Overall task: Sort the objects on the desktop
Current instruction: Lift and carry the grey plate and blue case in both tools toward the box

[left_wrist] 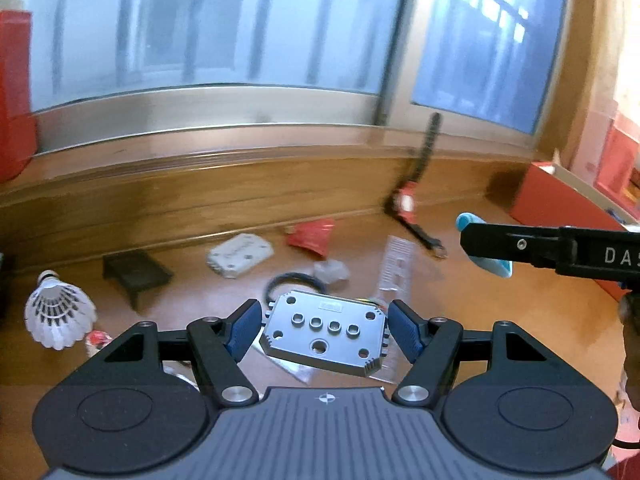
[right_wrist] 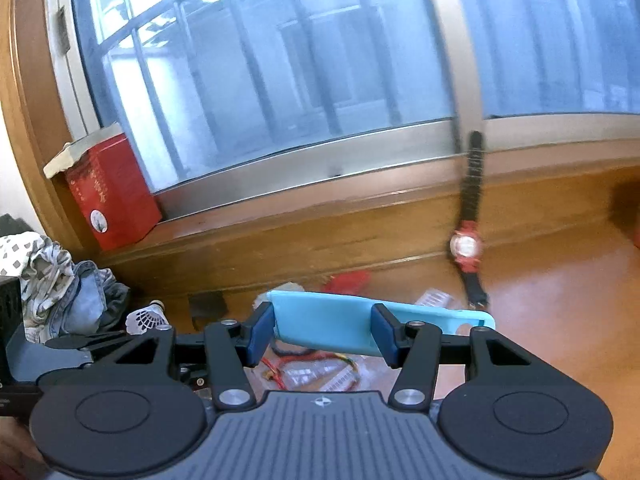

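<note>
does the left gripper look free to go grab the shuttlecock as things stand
Probably not yet. The left gripper already has a grey metal block between its fingers, so the jaws are occupied. The shuttlecock stands in the open to its left on the wooden desk, with nothing blocking the path.

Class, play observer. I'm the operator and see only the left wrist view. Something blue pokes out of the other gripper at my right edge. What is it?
Observer: A light blue phone case, clamped across its width by the right gripper.
Operator: What lies left of the shuttlecock?
Observer: A heap of clothes, patterned cloth over denim.
Operator: Anything on the red box's front?
Observer: Gold characters and a round sticker.
</note>
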`<state>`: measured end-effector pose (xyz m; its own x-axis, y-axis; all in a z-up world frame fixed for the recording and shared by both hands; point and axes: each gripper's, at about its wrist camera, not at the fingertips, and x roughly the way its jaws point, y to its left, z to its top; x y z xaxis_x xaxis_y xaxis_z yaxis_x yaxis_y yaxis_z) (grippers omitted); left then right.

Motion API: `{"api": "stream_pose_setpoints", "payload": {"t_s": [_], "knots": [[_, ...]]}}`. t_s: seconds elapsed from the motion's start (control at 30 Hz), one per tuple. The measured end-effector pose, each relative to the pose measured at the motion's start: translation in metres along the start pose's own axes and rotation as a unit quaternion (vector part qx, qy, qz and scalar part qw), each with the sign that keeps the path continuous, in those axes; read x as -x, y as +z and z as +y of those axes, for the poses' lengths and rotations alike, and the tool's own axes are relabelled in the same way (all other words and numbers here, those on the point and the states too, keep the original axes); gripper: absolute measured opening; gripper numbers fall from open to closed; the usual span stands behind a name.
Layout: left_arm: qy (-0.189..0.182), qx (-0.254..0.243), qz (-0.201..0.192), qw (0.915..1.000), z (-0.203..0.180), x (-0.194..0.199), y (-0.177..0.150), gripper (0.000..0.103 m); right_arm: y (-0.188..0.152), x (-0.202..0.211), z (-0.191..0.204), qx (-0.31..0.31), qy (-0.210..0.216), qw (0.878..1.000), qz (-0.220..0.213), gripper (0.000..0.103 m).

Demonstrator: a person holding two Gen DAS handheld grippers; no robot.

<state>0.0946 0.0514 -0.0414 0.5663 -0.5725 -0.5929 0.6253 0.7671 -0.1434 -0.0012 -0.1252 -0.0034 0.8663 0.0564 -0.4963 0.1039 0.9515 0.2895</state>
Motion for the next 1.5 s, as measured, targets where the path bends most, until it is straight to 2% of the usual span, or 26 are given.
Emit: {"api": "stream_pose_setpoints", "payload": {"t_s": [0.27,0.5,0.83,1.33,1.5], "knots": [[-0.013,-0.036,-0.008,0.9992,-0.037,0.010,-0.001,0.069,-0.012,0.036,-0.022,-0.027,-0.005,0.999,-0.017,0.056],[0.000,-0.040,-0.016,0.9991,-0.071,0.011,-0.001,0.069,-0.012,0.064,-0.045,-0.023,0.010,0.999,-0.032,0.056],[0.009,-0.038,-0.011,0.9992,-0.144,0.013,-0.005,0.069,-0.012,0.109,-0.099,-0.025,0.043,0.998,-0.027,0.056],[0.080,0.013,-0.037,0.9960,-0.235,0.013,-0.021,0.069,-0.008,0.165,-0.176,0.036,0.116,0.993,-0.011,0.056],[0.094,0.013,-0.028,0.9951,-0.247,0.010,-0.017,0.069,-0.003,0.168,-0.197,0.017,0.135,0.991,-0.005,0.056]]}}
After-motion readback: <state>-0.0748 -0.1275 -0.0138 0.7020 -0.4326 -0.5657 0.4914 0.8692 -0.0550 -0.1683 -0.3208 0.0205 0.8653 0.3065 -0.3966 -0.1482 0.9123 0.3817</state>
